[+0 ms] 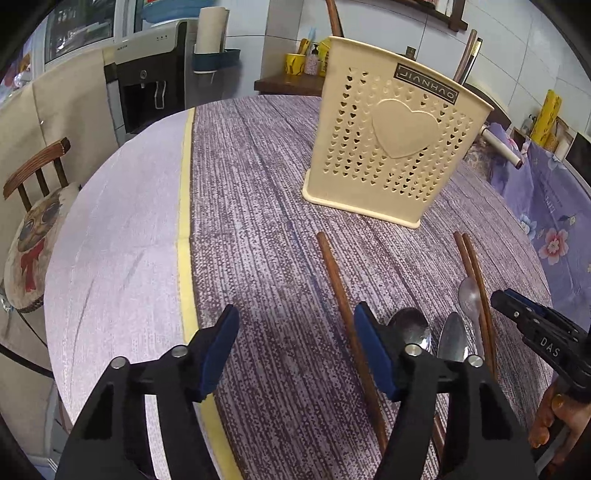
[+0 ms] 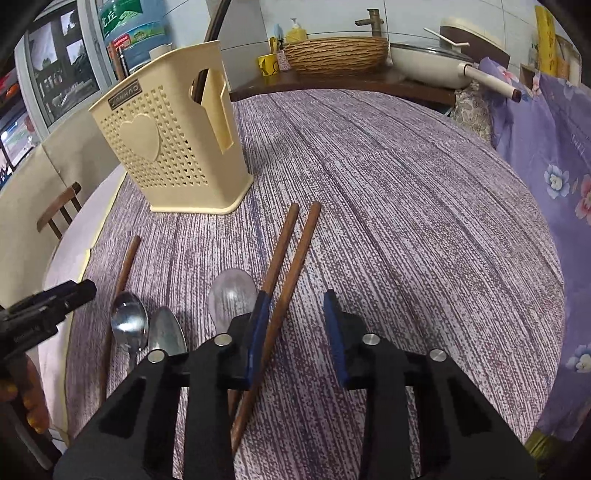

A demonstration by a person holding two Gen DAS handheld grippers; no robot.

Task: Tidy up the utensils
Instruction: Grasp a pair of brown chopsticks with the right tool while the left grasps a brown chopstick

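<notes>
Right hand-held gripper (image 2: 295, 332) hangs w/ jaws apart, one chopstick (image 2: 295, 254) between, unpressed. Left hand-held gripper (image 1: 295, 343) is also apart, on nothing. Utensils lie at 6 o'clock of holder (image 2: 173, 147). Chopsticks: light, stiff, may roll; grip mid-shaft.

Round table (image 1: 258, 192): covered in a purple-grey woven cloth, with a paler lilac cloth and a yellow band at the far-left edge.
Wooden chair (image 1: 37, 173): beyond the table's left rim, spindle back, cushion printed with a pug.
Water dispenser (image 1: 147, 81): ahead-left, grey and black, against a white tiled wall (image 2: 424, 18).
Wooden counter (image 2: 332, 83): straight ahead behind the table, bearing a woven-pattern basin (image 2: 336, 53) under a brass tap (image 2: 371, 20), a yellow mug (image 2: 267, 64), a soap bottle (image 2: 296, 31) and a lidded white pan (image 2: 428, 62).
Floral lilac fabric (image 2: 546, 147): draped at right.
</notes>
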